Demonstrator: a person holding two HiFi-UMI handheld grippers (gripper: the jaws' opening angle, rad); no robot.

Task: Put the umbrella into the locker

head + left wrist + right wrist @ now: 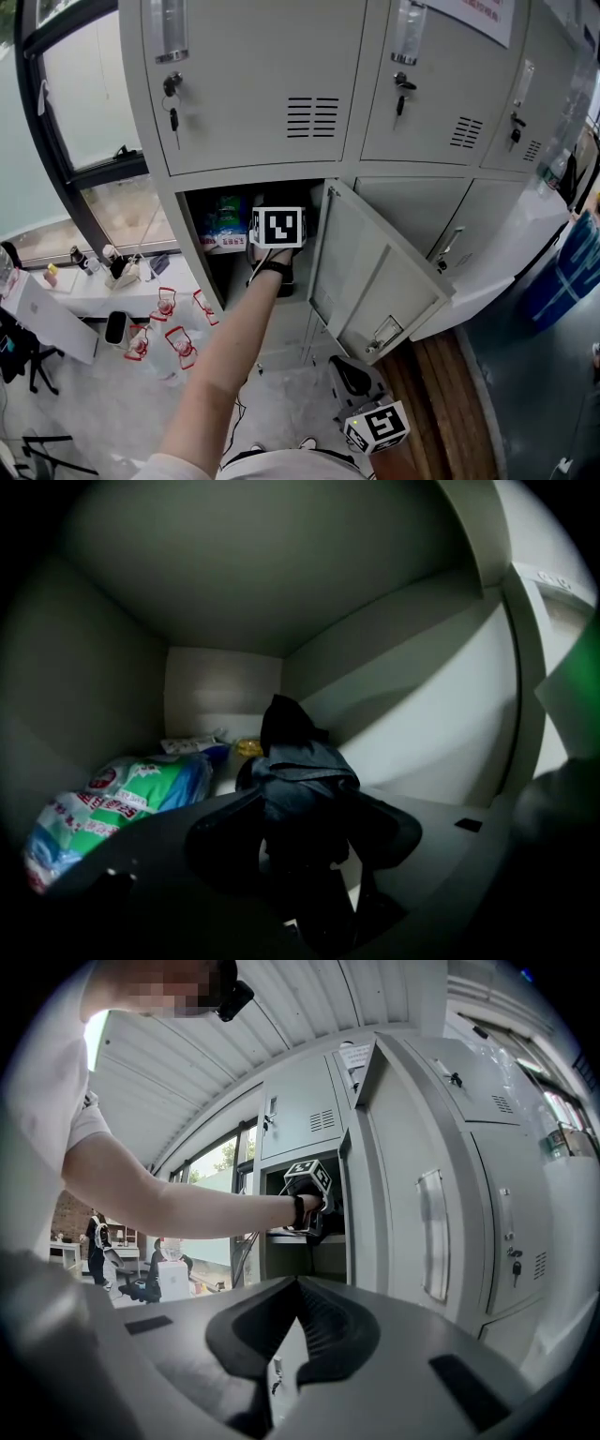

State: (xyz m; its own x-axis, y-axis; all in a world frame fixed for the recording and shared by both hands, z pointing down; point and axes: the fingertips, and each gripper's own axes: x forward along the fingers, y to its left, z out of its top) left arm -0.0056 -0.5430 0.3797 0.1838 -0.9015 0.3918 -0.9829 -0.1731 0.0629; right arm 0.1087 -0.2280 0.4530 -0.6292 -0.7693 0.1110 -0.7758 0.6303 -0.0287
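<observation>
The folded dark umbrella (302,778) is inside the open locker compartment (200,267), pointing toward the back wall. My left gripper (305,847) is shut on the umbrella, with its jaws pressed on both sides of the fabric. In the head view only the left gripper's marker cube (277,228) shows at the compartment mouth, at the end of a bare forearm. My right gripper (298,1327) is shut with nothing in it and hangs low at the right (378,427), away from the locker. The locker door (375,272) stands swung out to the right.
A green and blue package (127,797) lies at the compartment's left and a small yellow item (248,747) at the back. Keys hang in the upper doors (173,105). Red-trimmed clear containers (169,323) stand on the floor at left, beside a white table (89,292).
</observation>
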